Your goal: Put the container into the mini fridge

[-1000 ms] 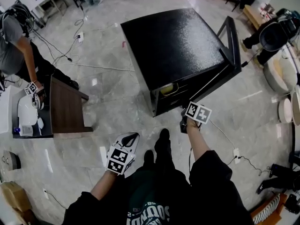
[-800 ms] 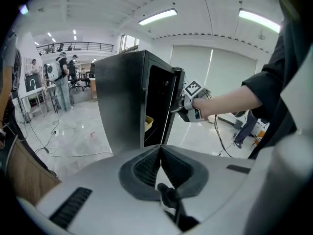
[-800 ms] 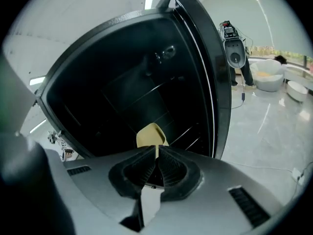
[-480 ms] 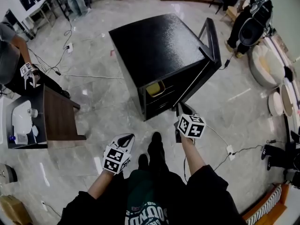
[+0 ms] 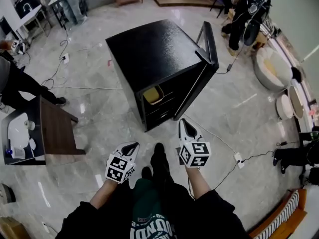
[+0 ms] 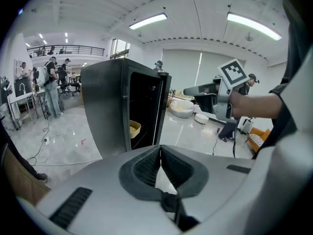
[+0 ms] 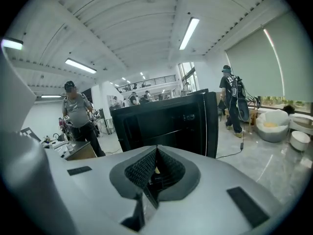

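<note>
Container (image 5: 153, 94) is already sitting on a shelf inside the mini fridge (image 5: 154, 49), so that part looks done imo; left gripper (image 5: 130, 147) and right gripper (image 5: 184, 126) are both closed and empty, and only the open door (image 5: 198, 68) seems left.

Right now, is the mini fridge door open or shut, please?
Open: the door stands swung out from the mini fridge, and the yellow container shows inside.

Right gripper (image 5: 184, 125) drawn back from the mini fridge (image 5: 154, 54) door, now lower centre, fridge shifted toward upper left of frame.
</note>
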`<state>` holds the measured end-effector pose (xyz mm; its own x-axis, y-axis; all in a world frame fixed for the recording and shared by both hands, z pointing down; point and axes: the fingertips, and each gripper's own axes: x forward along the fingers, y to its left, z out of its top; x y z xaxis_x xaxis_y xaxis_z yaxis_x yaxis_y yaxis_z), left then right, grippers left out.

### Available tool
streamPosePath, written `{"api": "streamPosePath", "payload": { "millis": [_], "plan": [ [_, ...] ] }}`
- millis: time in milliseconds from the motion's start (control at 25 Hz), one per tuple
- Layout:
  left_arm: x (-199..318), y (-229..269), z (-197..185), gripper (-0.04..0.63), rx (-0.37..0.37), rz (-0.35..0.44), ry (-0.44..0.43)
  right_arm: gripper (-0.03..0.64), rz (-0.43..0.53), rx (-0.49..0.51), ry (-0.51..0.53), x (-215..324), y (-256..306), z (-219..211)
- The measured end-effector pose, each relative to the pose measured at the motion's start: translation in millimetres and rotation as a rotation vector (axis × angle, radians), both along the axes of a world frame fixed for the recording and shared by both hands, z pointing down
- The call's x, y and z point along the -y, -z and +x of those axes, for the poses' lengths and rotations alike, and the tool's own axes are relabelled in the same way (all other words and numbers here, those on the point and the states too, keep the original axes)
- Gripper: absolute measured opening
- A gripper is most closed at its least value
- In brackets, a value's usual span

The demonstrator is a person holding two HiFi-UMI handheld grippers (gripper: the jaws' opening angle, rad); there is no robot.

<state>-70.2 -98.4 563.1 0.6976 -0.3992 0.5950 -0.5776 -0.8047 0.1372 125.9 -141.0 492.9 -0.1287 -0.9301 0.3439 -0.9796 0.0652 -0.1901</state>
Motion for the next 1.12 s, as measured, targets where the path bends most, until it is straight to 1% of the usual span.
{"api": "streamPosePath", "payload": {
  "millis": [240,400,680,1120],
  "plan": [
    [-2.2,7.2,10.5,0.014,-0.012,0.012,-0.020,0.034,-0.021,0.000,-0.006,-31.9,-10.0,-2.2],
    [-5.6,7.7,12.9,0.014,-0.012,0.013,-0.033,0.034,-0.013,-0.003,-0.011,-42.7,-8.0,-1.6],
    [-9.7,6.3,16.3,0.014,-0.013,0.011,-0.048,0.034,0.000,-0.010,-0.004,-50.0,-3.7,-5.2],
    [-11.7,1.7,12.0,0.014,-0.012,-0.004,-0.038,0.034,-0.001,0.000,0.013,-48.5,-5.3,-13.3]
  ]
}}
